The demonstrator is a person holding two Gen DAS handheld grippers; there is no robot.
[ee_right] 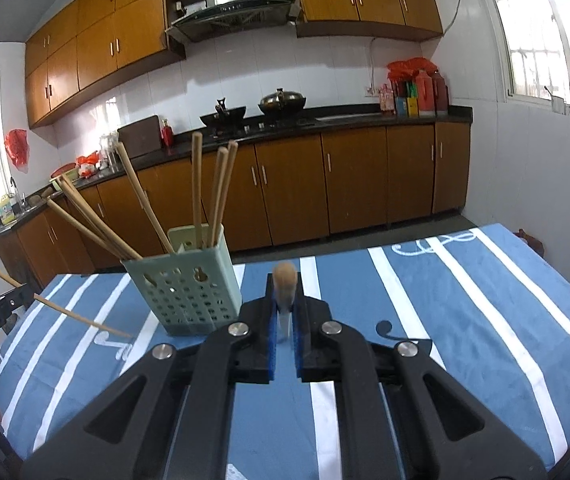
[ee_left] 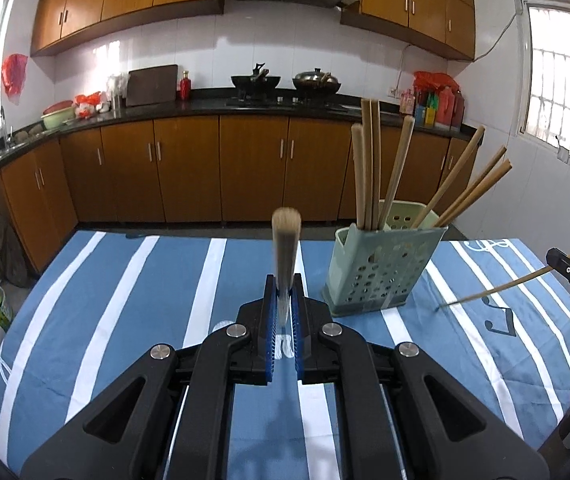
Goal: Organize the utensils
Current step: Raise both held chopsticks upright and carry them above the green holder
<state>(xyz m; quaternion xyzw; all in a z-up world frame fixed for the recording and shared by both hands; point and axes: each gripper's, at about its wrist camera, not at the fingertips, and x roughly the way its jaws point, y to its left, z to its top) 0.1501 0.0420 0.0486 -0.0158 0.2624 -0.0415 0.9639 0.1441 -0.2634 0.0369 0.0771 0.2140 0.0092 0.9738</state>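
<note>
Both tongs (ee_left: 284, 304) (ee_right: 284, 312) clamped on chopsticks (ee_left: 283, 252) (ee_right: 283, 280) beside holder (ee_left: 381, 268)

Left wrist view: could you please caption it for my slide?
Left tool shut on a chopstick, beside the green holder of chopsticks on the striped tablecloth.

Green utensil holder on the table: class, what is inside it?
The green holder contains several wooden chopsticks standing or leaning out of its top. Their lower ends are mostly hidden behind its perforated wall.
</note>
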